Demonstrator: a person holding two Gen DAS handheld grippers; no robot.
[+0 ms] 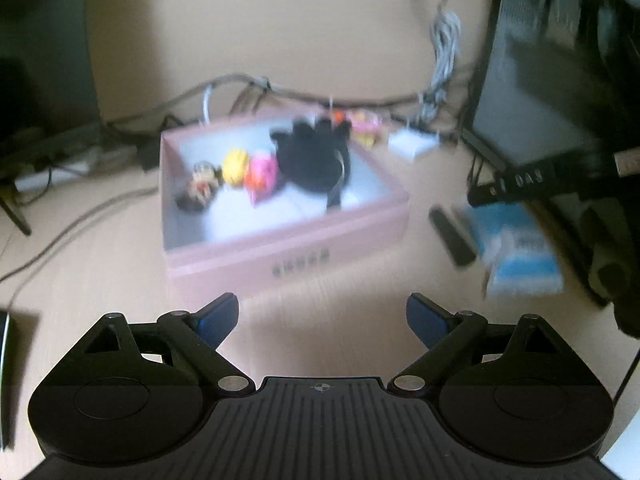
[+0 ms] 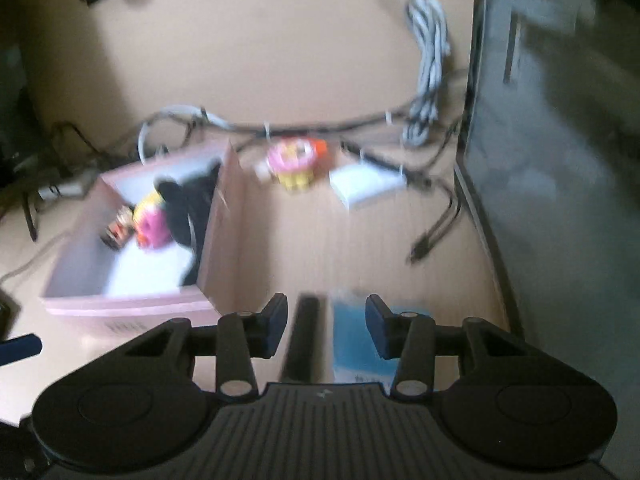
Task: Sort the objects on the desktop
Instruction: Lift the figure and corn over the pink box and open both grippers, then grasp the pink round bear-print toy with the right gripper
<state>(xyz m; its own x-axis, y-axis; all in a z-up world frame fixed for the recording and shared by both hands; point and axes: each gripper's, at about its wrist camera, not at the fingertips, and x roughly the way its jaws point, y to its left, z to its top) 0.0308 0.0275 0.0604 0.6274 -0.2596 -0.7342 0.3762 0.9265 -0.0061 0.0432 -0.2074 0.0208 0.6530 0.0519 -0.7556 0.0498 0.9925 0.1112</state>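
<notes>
Right gripper (image 2: pixel 326 326) hovers low over a black bar (image 2: pixel 304 336) and blue packet (image 2: pixel 356 344) on the tabletop (image 2: pixel 320 240), jaws partly open, empty. Bar's prob. a remote: stiff, light, take it across the width. Left gripper (image 1: pixel 322 322) wide open, empty, facing the pink box (image 1: pixel 288 240).

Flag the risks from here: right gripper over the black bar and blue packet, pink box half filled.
1. The black bar and the blue packet lie side by side under the right gripper; its open jaws could catch both, or nudge one away.
2. The pink box sits close to the left gripper; a sweep could shove it.
3. Loose cables run by the white box and pink-and-yellow toy; fingers might snag them.
</notes>
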